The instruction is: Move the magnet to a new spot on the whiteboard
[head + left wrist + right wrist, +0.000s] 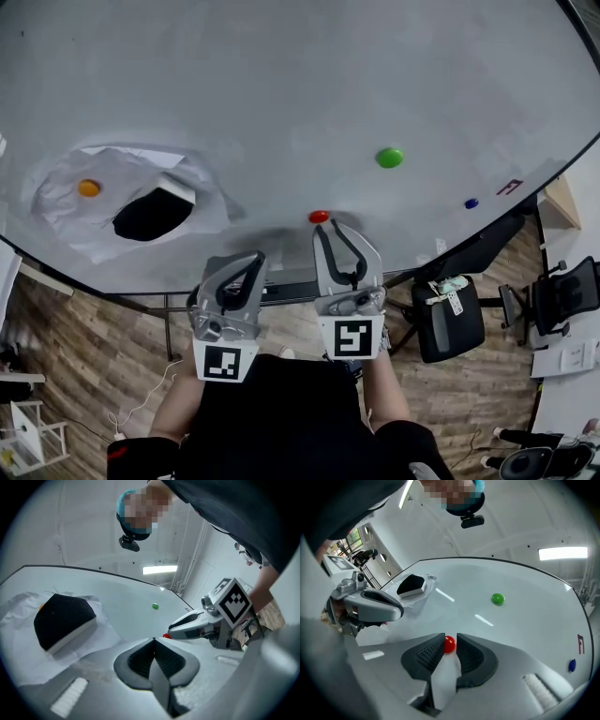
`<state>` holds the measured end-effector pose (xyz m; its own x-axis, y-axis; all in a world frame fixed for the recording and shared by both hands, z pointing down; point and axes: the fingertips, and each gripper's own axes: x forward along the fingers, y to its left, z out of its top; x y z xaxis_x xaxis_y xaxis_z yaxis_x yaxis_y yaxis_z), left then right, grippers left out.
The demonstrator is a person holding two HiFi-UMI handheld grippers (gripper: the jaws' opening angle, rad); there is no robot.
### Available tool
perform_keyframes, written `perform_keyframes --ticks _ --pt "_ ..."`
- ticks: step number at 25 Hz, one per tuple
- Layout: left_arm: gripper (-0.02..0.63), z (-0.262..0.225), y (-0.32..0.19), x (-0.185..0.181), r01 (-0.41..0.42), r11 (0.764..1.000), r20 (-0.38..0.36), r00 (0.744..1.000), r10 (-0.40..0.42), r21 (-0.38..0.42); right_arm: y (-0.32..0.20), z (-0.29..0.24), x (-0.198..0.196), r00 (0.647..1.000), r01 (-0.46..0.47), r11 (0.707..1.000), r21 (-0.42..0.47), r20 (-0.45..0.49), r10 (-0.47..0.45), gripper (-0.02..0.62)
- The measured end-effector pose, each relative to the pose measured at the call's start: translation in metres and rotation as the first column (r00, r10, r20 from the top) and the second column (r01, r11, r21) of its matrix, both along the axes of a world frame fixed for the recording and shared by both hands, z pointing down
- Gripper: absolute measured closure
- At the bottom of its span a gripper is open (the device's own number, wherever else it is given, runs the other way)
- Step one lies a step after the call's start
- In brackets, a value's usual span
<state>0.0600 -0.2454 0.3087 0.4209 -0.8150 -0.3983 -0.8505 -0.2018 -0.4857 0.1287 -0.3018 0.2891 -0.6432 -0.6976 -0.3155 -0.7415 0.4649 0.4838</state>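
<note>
Now, with my right claw (450, 636) parted around the red magnet (449, 644) on the whiteboard (525, 620) and my left claw (153, 640) closed on nothing, I should centre it before squeezing.

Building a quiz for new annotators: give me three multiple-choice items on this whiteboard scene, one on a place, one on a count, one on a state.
1. Where is the red magnet? A) between the right gripper's jaw tips; B) on the paper; C) under the eraser.
2. How many magnets are on the whiteboard? A) two; B) four; C) six.
3. How do the left gripper's jaws stand? A) wide apart; B) closed on the eraser; C) together, empty.
Answers: 1 A: the right gripper view shows it between the open jaws. 2 B: orange, green, red, blue. 3 C: they meet with nothing between.
</note>
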Motion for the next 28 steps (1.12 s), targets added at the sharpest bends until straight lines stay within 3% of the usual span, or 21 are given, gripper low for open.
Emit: perform_keyframes --ticks 6,28 --pt "0.604 0.004 -0.003 -0.003 0.052 0.999 0.000 0.999 -0.052 -0.005 -0.004 0.005 -0.007 0.999 0.038 0.999 0.007 -0.034 -0.038 0.457" --pt "0.604 0.005 0.003 -0.019 0.086 0.996 -0.005 0.996 -0.086 -0.009 -0.011 0.006 -0.012 1.000 -0.003 1.000 0.004 -0.013 0.003 0.469"
